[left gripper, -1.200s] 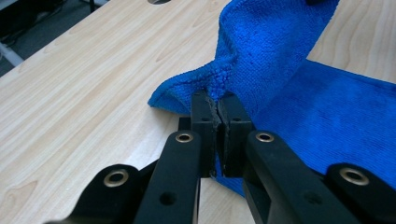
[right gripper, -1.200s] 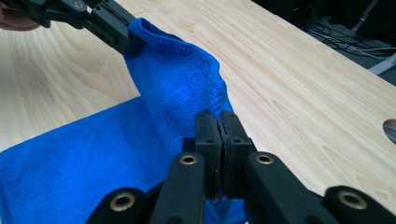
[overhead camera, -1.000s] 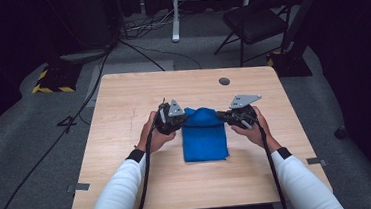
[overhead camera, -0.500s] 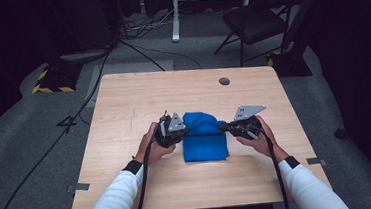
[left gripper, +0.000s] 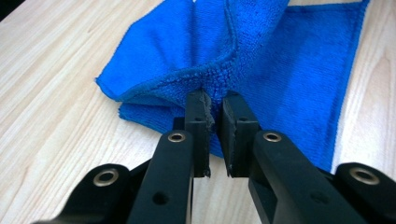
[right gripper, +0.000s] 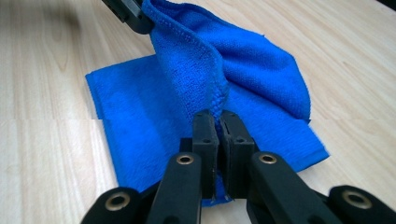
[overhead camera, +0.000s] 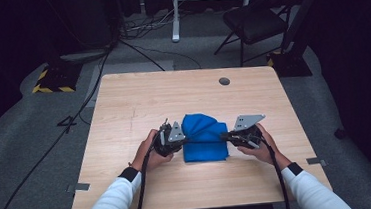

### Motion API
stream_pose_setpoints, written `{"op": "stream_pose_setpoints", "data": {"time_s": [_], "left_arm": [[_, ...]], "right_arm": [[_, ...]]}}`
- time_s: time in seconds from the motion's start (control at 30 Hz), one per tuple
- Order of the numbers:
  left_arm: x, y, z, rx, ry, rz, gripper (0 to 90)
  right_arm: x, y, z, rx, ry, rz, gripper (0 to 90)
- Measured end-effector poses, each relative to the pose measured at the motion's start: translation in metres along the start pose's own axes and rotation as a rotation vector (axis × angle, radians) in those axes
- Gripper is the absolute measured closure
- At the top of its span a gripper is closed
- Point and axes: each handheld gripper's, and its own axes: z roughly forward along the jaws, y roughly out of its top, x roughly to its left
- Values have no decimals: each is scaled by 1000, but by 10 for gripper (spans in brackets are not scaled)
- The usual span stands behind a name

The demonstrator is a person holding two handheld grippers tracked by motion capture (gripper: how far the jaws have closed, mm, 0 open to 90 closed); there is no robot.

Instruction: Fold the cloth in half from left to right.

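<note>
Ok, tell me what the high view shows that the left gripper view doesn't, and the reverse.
High view: both hands, the right gripper at the cloth's right edge, the whole table, a chair and the floor cables. Left gripper view: the left gripper pinching a raised fold of cloth, seen close, with the terry weave and stitched hem. Both: the blue cloth on the wooden tabletop.

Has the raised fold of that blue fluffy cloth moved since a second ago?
Yes. The raised fold of the blue fluffy cloth has come toward the person, farther from the dark round hole in the wooden table.
</note>
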Motion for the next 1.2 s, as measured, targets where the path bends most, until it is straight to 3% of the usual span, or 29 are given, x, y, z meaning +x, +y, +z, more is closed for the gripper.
{"op": "stream_pose_setpoints", "data": {"time_s": [0.47, 0.83, 1.2], "left_arm": [[-24, -5, -4, 43, -14, 83, 754], [-34, -13, -5, 58, -46, 73, 717], [-42, -20, -3, 86, -71, 73, 744]], "right_arm": [[16, -17, -8, 52, 26, -34, 809], [25, -29, -9, 92, 64, -49, 758], [31, -41, -8, 124, 74, -48, 782]]}}
